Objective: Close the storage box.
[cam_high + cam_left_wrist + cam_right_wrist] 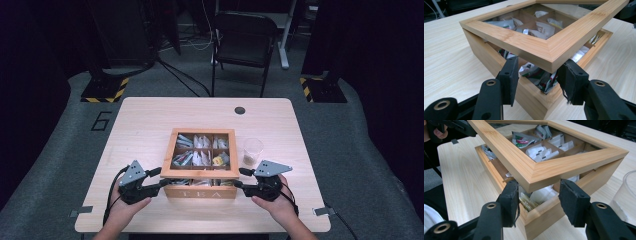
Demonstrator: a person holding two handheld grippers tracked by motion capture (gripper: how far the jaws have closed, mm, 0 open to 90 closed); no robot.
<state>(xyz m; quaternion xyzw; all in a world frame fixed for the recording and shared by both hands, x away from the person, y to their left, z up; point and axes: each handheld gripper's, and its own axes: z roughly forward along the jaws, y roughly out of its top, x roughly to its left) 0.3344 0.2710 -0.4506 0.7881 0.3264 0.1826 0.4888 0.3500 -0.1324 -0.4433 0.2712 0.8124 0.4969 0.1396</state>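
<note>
A wooden tea box (202, 162) is seen at the table (145, 120) centre, its glass lid (541, 47) raised at the near edge. The left gripper (537, 75) at 7 o'clock and the right gripper (539, 195) at 5 o'clock are spread wide under the lid's near corners. A cup (253, 151) stands at 3 o'clock.

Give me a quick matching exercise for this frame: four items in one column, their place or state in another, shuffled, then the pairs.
Items:
1. lid
2. plastic cup
3. left tongs
4. tea box

Place or state:
A. stands on the table right of the box
B. raised at the front, glass pane in a wooden frame
C. open, under the lid's near left corner
D. wooden, compartments hold sachets, "TEA" on the front

Pairs: 1-B, 2-A, 3-C, 4-D
</note>
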